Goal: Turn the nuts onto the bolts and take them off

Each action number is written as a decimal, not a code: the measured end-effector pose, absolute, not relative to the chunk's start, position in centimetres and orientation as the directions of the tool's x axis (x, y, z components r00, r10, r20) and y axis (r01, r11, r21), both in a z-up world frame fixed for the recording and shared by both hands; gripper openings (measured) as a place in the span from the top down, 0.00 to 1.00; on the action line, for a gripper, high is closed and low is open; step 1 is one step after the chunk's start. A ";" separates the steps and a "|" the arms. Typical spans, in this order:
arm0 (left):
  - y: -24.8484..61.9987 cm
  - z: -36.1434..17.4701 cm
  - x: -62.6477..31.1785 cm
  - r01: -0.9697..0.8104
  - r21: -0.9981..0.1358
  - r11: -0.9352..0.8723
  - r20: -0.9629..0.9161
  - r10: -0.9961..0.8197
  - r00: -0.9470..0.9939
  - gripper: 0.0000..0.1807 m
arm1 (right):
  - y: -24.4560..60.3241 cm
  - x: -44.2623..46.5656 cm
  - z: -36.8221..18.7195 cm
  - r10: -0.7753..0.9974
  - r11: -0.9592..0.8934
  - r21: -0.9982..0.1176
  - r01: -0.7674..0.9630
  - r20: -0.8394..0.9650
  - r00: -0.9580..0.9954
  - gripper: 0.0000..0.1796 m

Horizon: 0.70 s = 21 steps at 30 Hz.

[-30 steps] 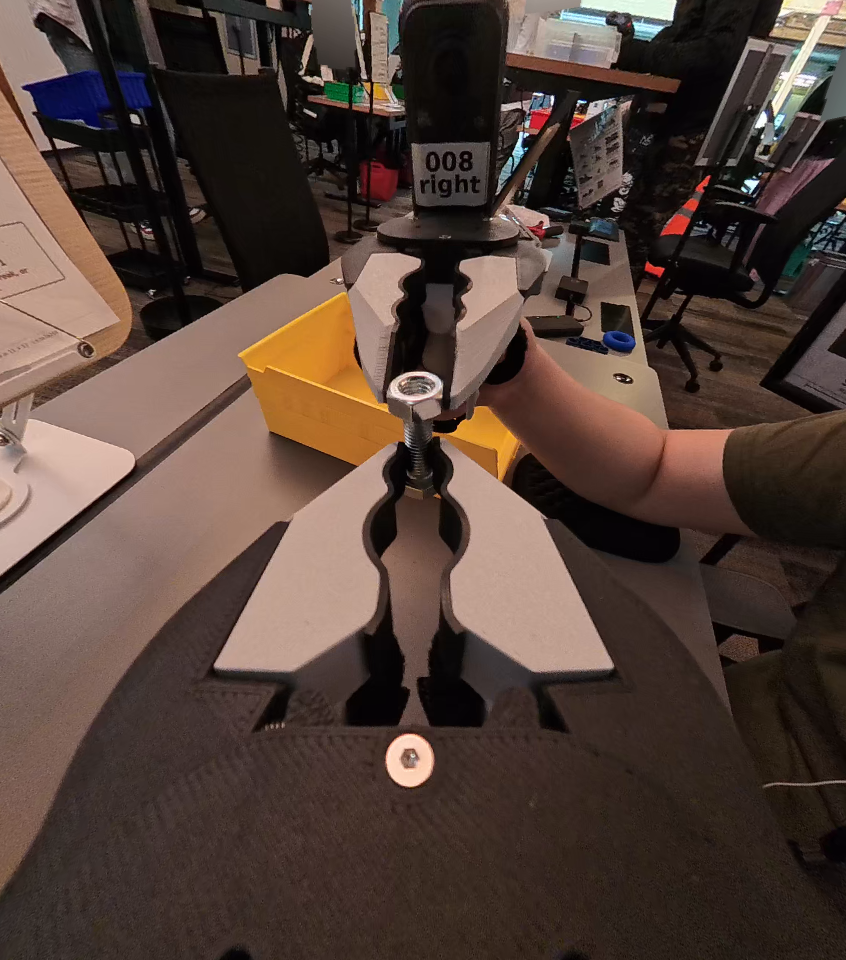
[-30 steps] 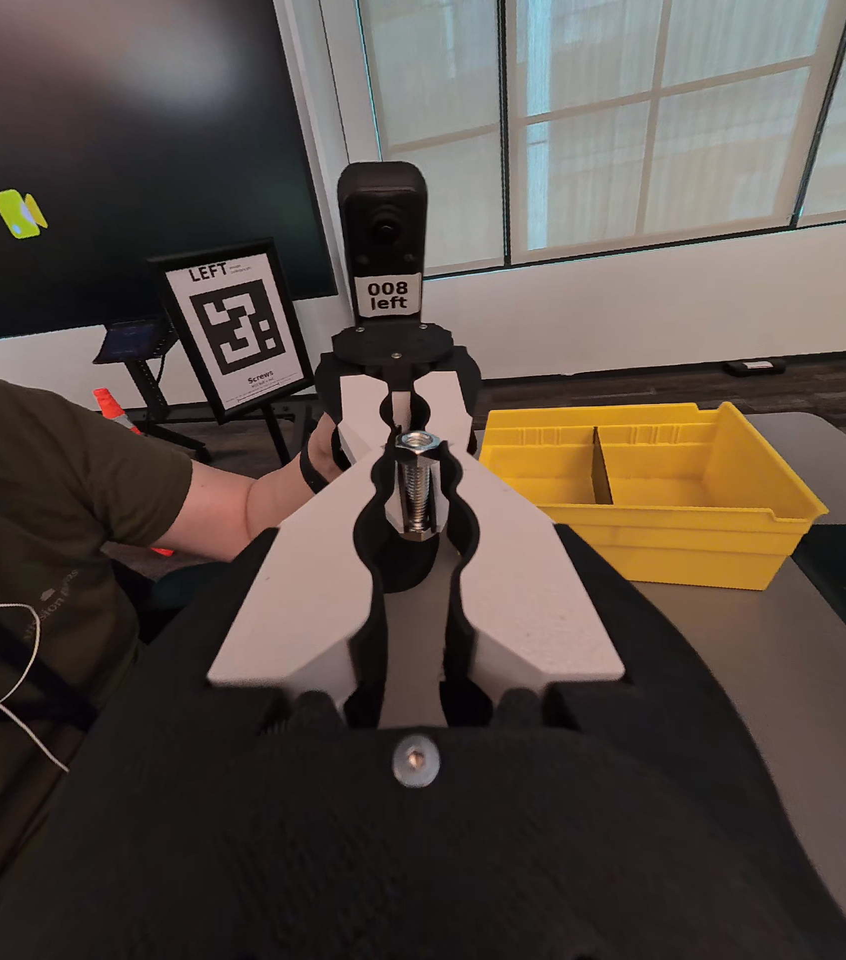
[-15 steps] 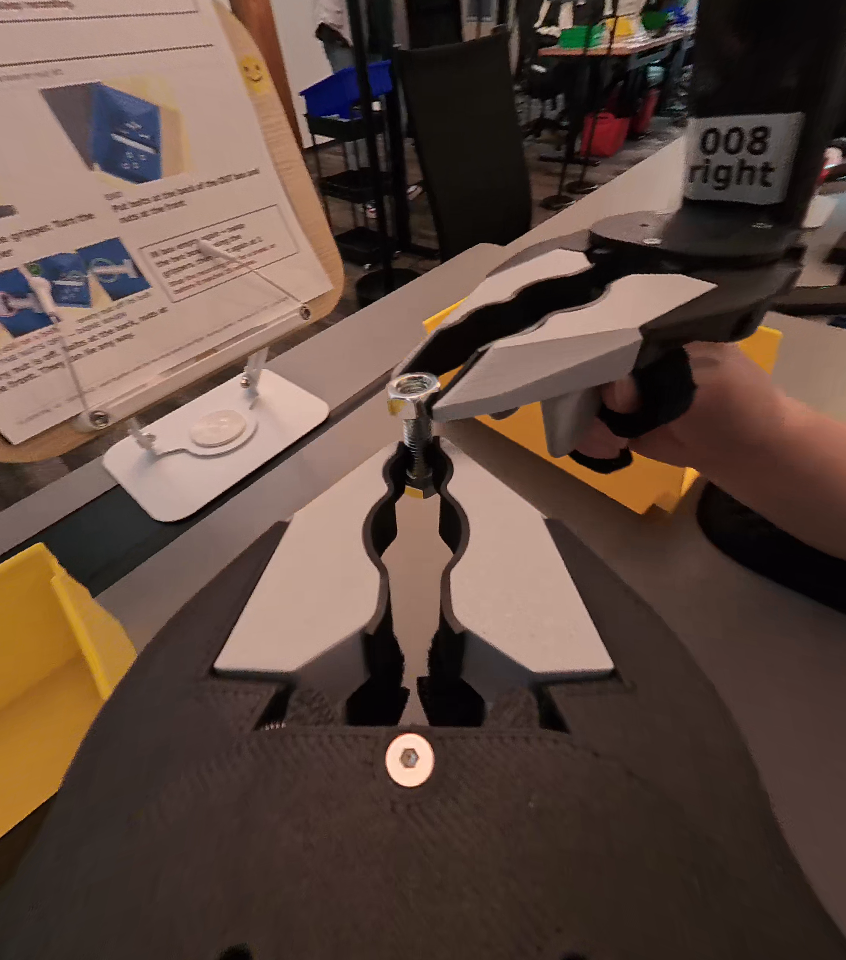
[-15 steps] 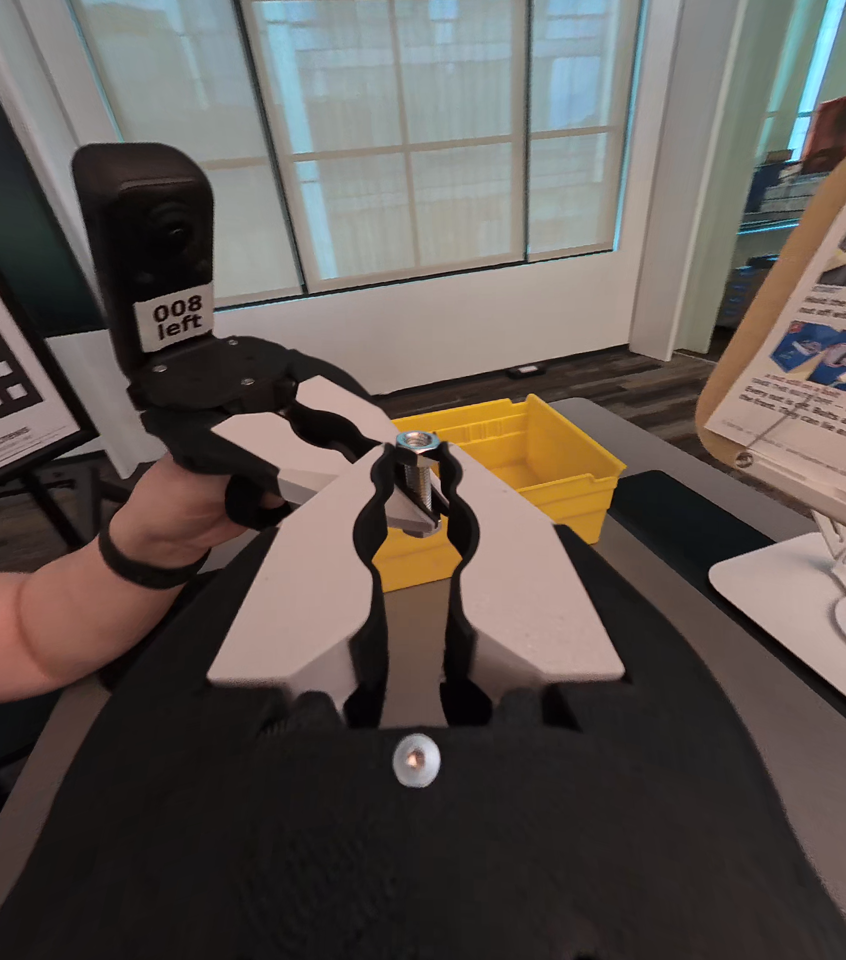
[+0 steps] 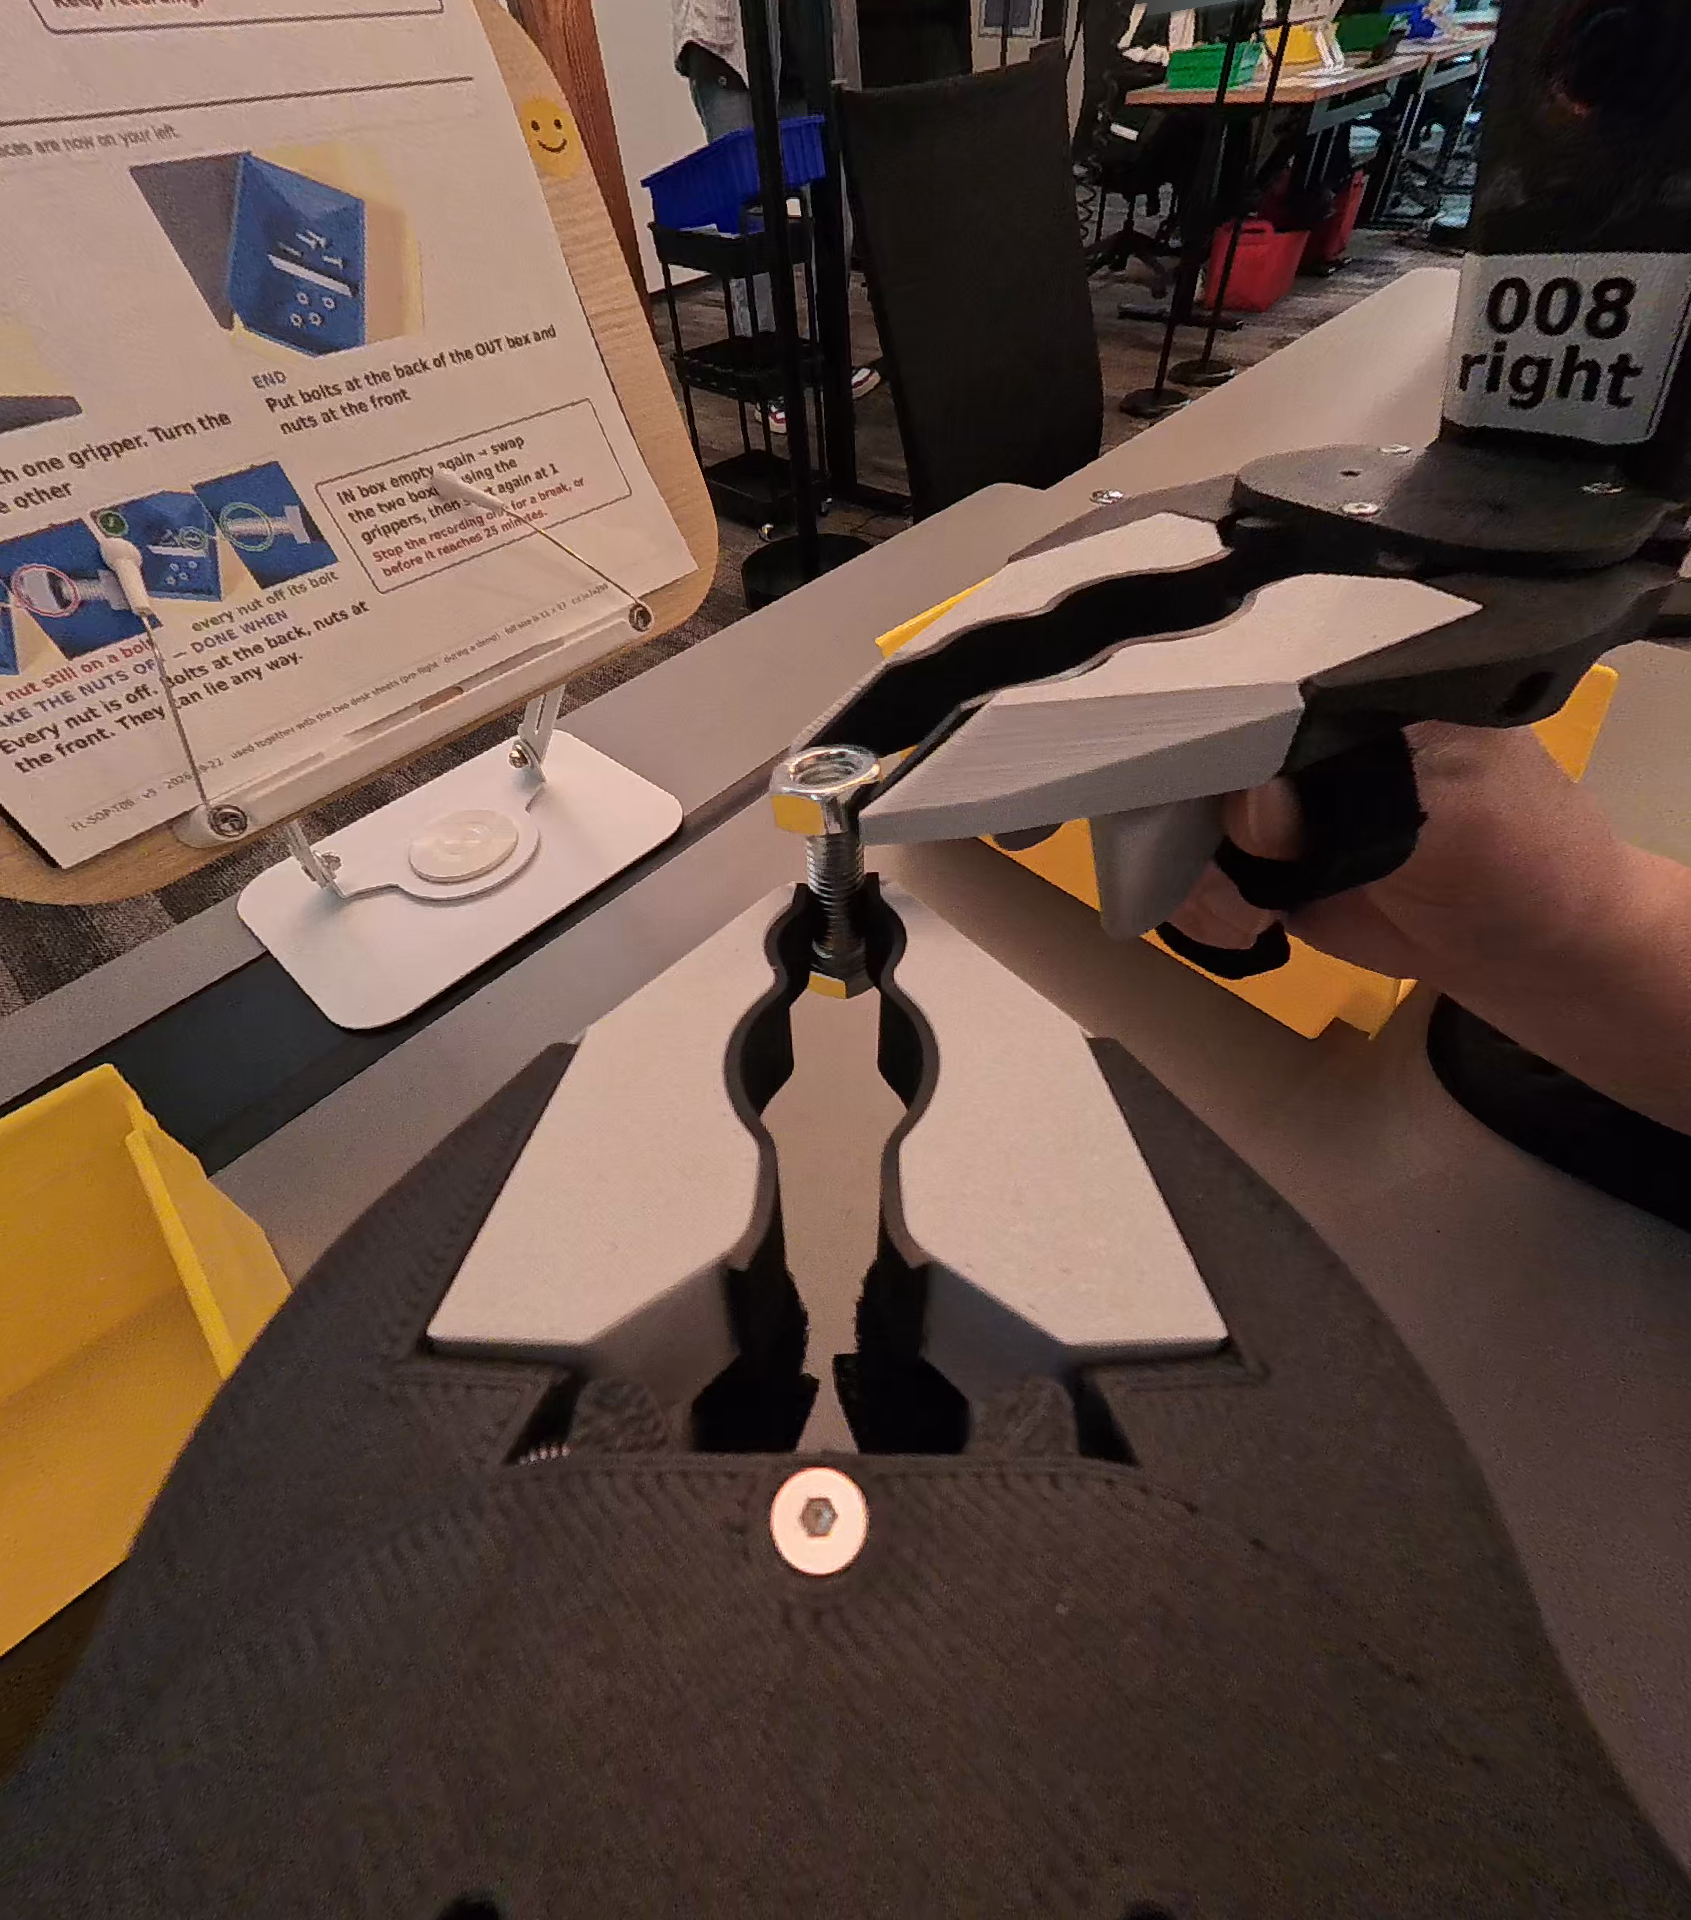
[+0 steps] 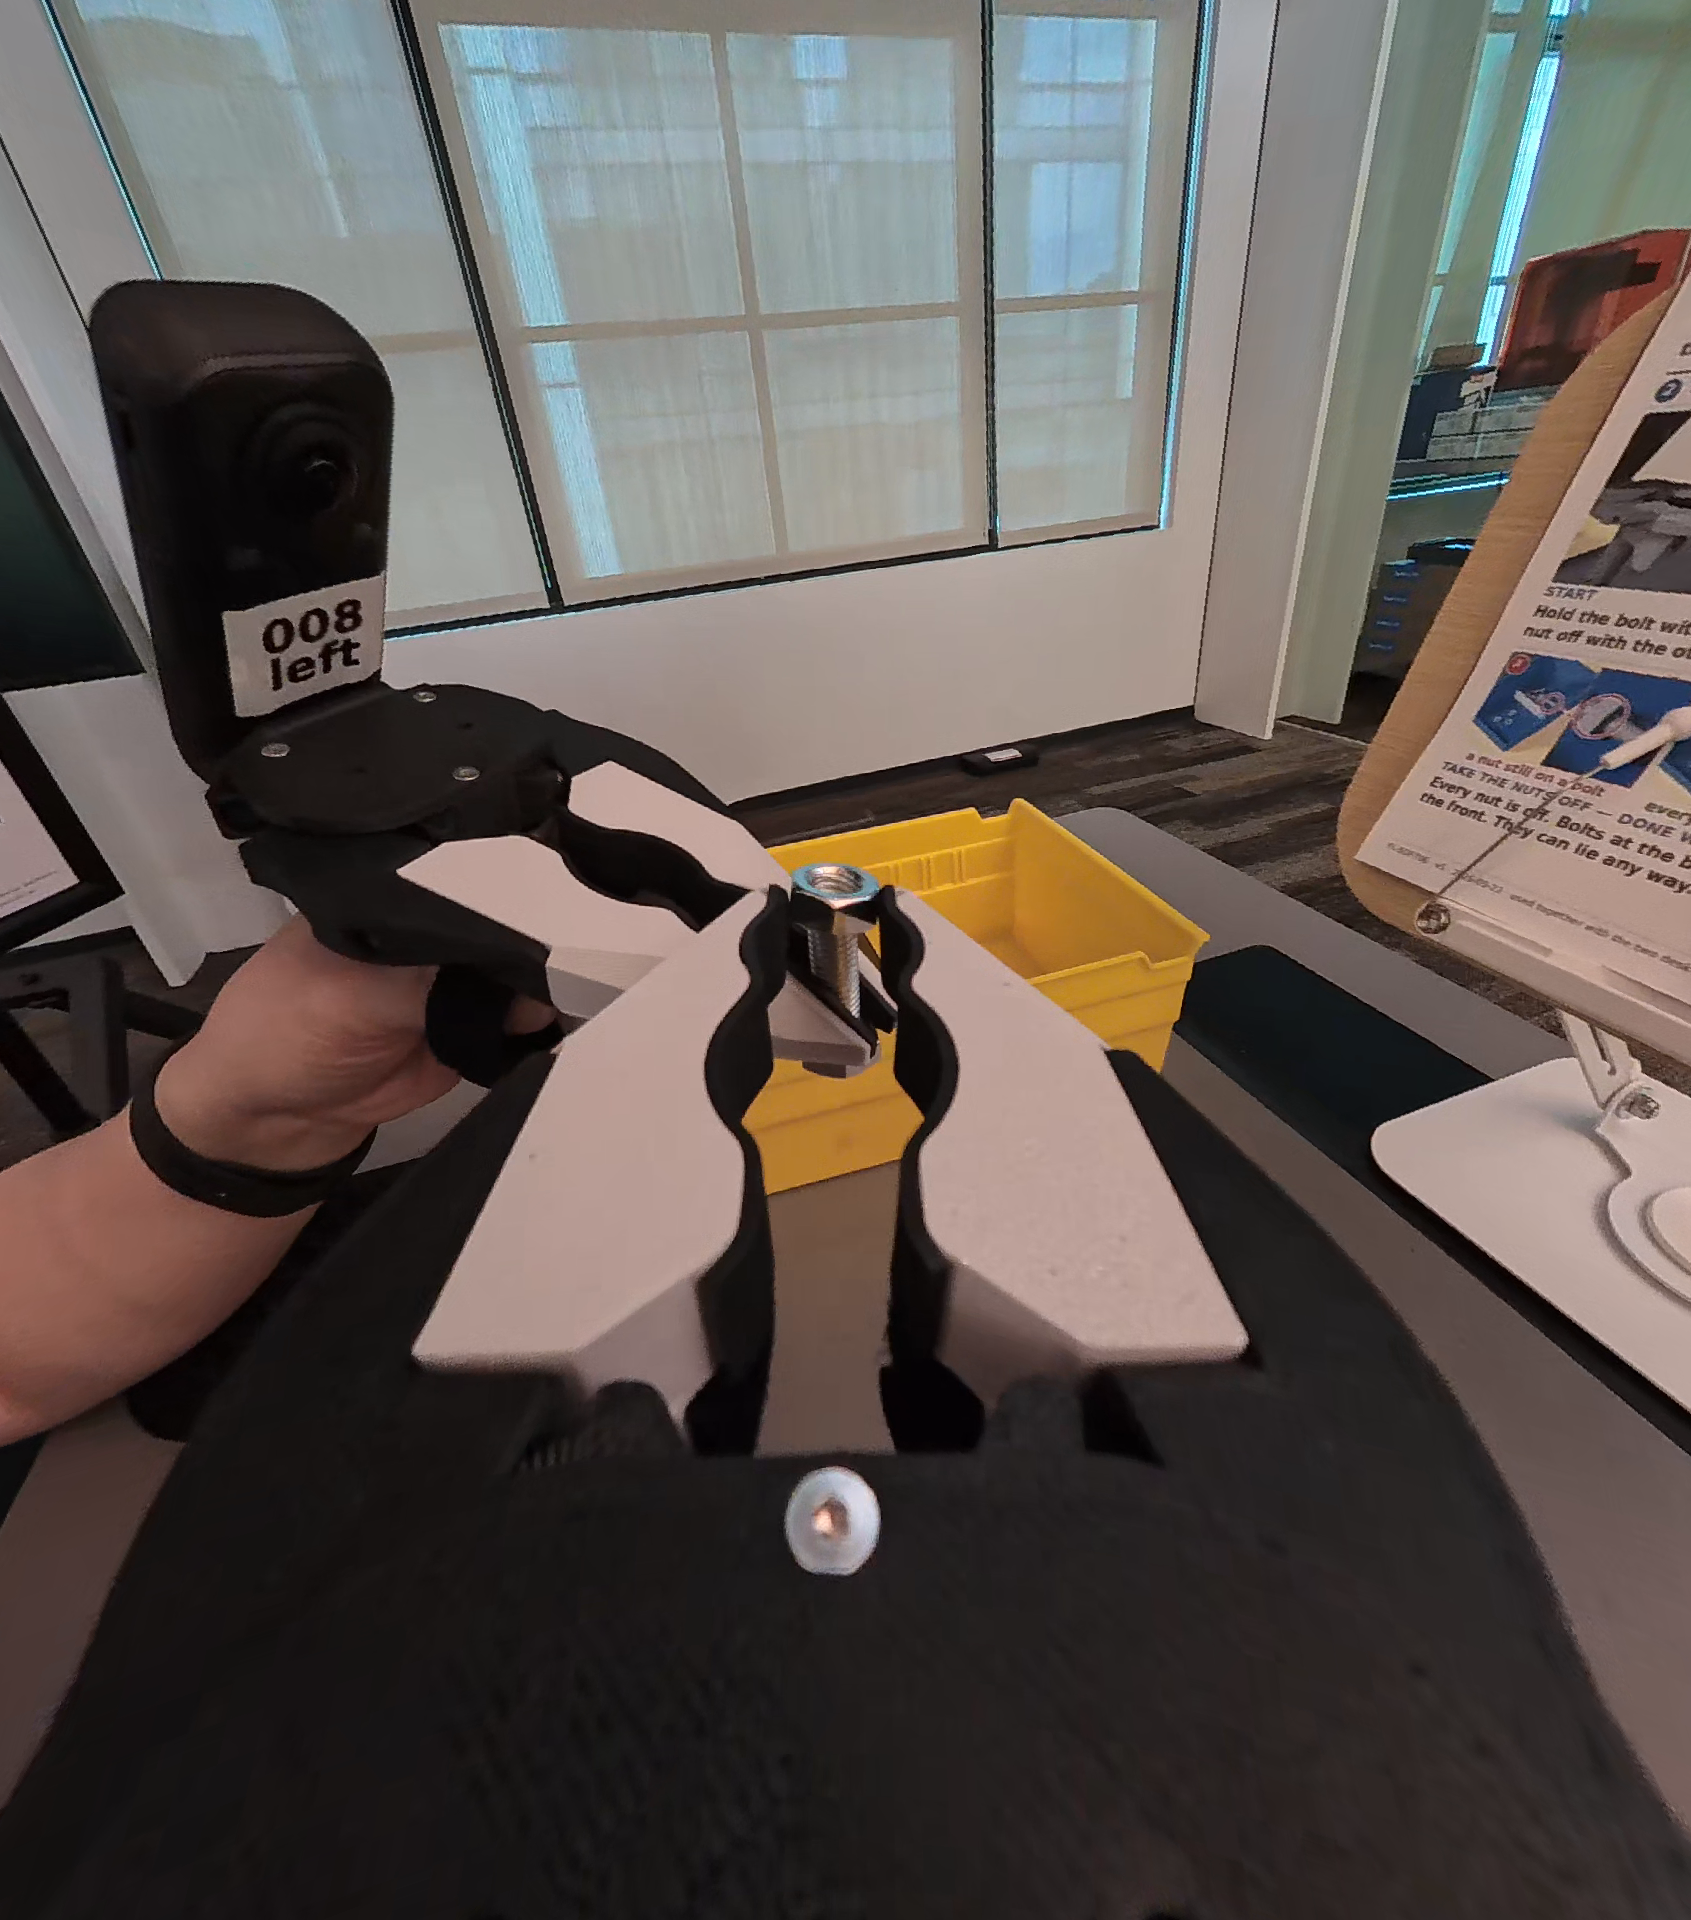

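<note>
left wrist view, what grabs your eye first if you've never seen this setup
A silver bolt stands upright at centre, its lower end clamped in the left tool. The right tool comes in from the right, shut on the nut at the bolt's top. Behind on the left, an instruction sheet leans on a stand, and a yellow bin sits at the left edge.

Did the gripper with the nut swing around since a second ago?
Yes. The right gripper, shut on the nut, faced the left one head-on before; now it reaches in sideways, across the yellow bin.
</note>
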<state>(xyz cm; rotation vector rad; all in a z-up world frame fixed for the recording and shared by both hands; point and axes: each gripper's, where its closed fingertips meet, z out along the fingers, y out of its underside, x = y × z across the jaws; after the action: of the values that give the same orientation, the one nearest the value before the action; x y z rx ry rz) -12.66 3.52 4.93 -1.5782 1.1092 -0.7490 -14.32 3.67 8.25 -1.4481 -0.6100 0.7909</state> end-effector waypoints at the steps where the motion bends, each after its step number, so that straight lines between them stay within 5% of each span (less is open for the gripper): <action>1: 3.5 5.0 -12.6 -0.285 -0.957 -0.053 -0.062 -0.923 0.381 0.96 | 3.6 -14.3 8.3 0.781 -0.041 -0.994 -0.100 -0.094 0.618 0.91; 13: 3.0 4.9 -12.3 -0.295 -0.955 -0.041 -0.068 -0.935 0.349 0.96 | 3.1 -13.7 9.4 0.802 0.039 -0.999 -0.033 0.011 0.598 0.83; 21: -1.2 5.9 -11.1 -0.251 -0.968 -0.032 0.006 -0.995 0.104 0.96 | -1.4 -12.4 10.2 0.975 0.026 -0.999 -0.022 0.021 0.223 0.78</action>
<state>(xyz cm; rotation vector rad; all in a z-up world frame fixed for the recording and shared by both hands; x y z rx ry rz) -11.09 -1.18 5.91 -1.4552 1.3046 -1.0142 -12.35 -1.41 10.19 -1.2719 -1.0358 1.0373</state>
